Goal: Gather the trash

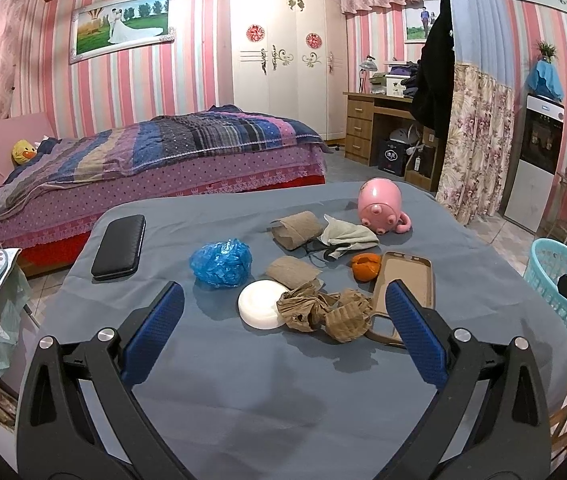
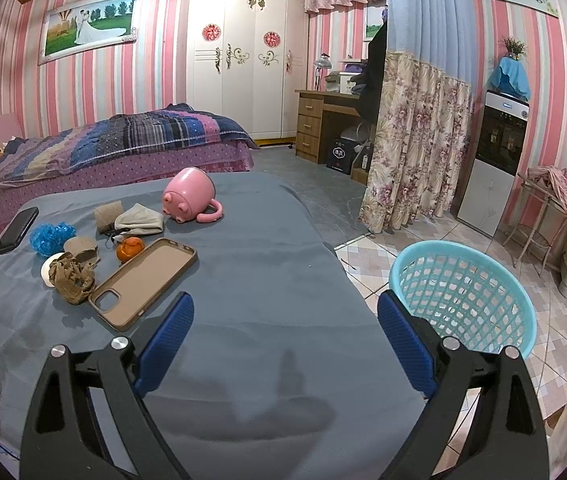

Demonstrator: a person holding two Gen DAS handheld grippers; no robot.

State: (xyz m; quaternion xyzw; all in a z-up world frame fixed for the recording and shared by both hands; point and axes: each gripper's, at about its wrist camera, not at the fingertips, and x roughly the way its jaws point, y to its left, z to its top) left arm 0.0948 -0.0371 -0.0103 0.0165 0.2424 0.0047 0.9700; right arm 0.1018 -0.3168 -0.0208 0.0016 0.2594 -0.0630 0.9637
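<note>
Left wrist view: left hand-held gripper point(image 1: 283, 312) spread wide, holding nothing
Crumpled brown paper point(image 1: 325, 312): one, just ahead between its fingers
Cardboard tubes point(image 1: 297, 229): two, beyond
Blue plastic wad point(image 1: 221, 263): one, ahead-left
Right hand-held gripper point(image 2: 285, 322): wide open, empty
Basket point(image 2: 463, 300): one, right of it, beside the tabletop point(image 2: 267, 272)

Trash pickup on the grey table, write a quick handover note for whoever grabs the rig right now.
Left hand-held gripper: open, empty, aimed at the clutter.
Right hand-held gripper: open, empty, over bare cloth near the table's right edge.
On the table: crumpled brown paper, blue plastic wad, orange peel, two flattened brown tubes, white disc, grey cloth. Also a phone case, black wallet, tipped pink mug; probably keepers.
Teal basket on the floor right of the table; no trash visible in it.
Done: nothing visible. Left: all trash.
</note>
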